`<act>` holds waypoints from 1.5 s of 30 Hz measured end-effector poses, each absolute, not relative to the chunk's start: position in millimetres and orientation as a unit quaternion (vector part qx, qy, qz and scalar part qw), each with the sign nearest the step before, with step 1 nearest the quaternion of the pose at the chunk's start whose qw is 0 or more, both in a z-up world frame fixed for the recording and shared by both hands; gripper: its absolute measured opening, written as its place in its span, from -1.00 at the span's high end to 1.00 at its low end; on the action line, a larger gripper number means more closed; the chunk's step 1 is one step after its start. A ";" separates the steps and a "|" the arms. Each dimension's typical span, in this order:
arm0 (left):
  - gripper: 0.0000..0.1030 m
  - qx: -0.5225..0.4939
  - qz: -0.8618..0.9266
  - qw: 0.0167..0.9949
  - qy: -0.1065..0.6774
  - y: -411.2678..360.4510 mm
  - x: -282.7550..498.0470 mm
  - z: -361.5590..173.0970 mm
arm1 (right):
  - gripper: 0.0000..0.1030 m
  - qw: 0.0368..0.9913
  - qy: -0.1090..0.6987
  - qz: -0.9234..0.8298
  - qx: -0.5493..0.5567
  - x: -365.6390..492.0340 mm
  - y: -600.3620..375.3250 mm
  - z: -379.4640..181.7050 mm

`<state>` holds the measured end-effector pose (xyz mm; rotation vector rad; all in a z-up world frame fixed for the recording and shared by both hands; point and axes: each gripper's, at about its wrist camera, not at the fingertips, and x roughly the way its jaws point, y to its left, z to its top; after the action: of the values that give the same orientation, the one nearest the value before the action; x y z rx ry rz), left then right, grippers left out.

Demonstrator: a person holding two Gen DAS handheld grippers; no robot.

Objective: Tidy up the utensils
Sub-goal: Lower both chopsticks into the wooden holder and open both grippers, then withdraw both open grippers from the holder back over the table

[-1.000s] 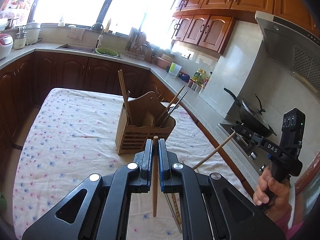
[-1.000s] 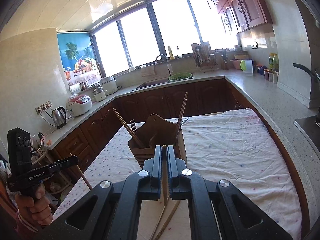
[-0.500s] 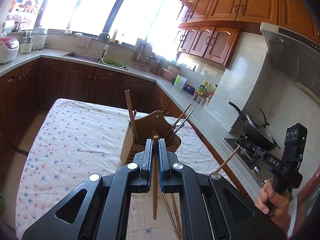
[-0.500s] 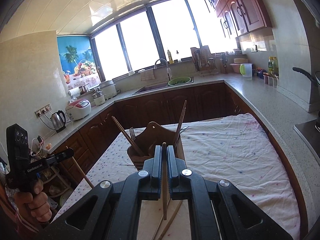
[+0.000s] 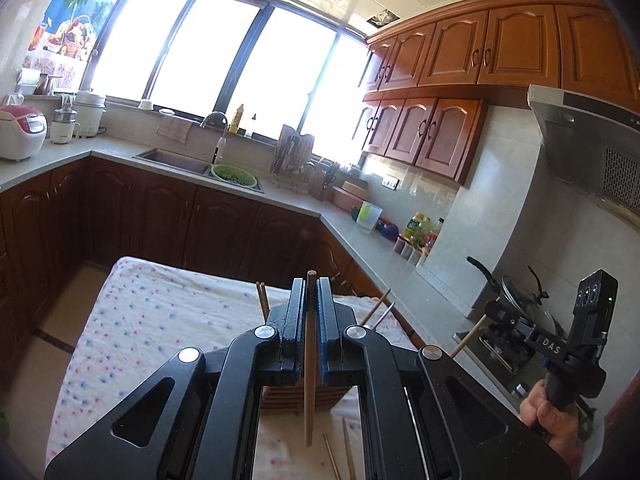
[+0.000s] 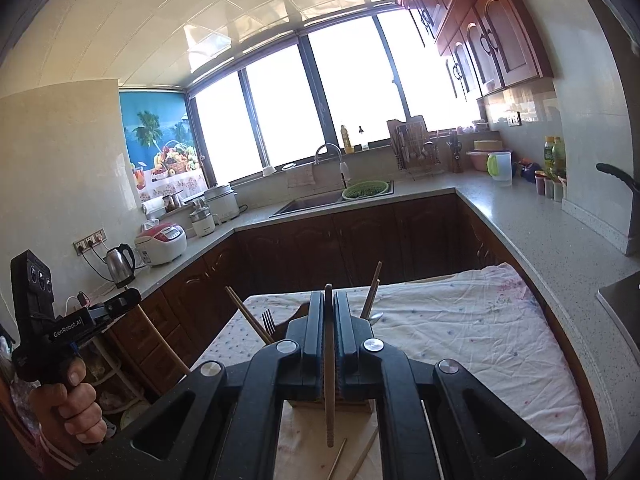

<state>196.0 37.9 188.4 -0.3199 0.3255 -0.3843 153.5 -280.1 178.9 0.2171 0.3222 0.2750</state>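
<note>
My left gripper is shut on a wooden chopstick that stands upright between its fingers. My right gripper is shut on another wooden chopstick, also upright. The wooden utensil holder stands on the table just beyond both grippers, mostly hidden behind the fingers; it also shows in the right wrist view. Chopsticks, a fork and a spoon stick out of it. The right gripper also shows at the right of the left wrist view, the left gripper at the left of the right wrist view.
The table carries a white dotted cloth. Loose chopsticks lie on it near me, also seen in the right wrist view. Kitchen counters with a sink, a rice cooker and a stove with a pan surround the table.
Both grippers have tilted upward and come closer to the holder, which now sits low behind the fingers. Each still holds its chopstick.
</note>
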 end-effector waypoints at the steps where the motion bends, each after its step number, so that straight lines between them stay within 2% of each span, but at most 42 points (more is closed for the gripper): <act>1: 0.92 -0.156 -0.185 0.958 0.152 37.2 199.8 193.2 | 0.91 0.973 0.153 0.137 0.109 157.7 -280.4 183.1; 7: 0.92 -0.144 -0.159 0.971 0.110 28.5 230.0 213.9 | 0.91 0.977 0.123 0.132 0.115 189.6 -277.7 205.2; 12: 0.92 -0.144 -0.142 0.974 0.103 23.5 257.0 209.9 | 0.91 0.978 0.117 0.124 0.124 221.2 -275.7 207.7; 31: 0.89 -0.151 -0.121 0.964 0.180 14.0 288.5 113.3 | 0.91 0.957 0.209 0.106 0.169 274.2 -278.1 102.3; 45: 0.88 -0.136 -0.121 0.964 0.195 3.0 291.9 107.6 | 0.90 0.954 0.220 0.100 0.175 278.1 -282.7 100.1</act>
<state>291.9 3.0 107.6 -0.2752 0.3946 -0.2458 278.1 -282.7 100.1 0.3558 0.4474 0.2037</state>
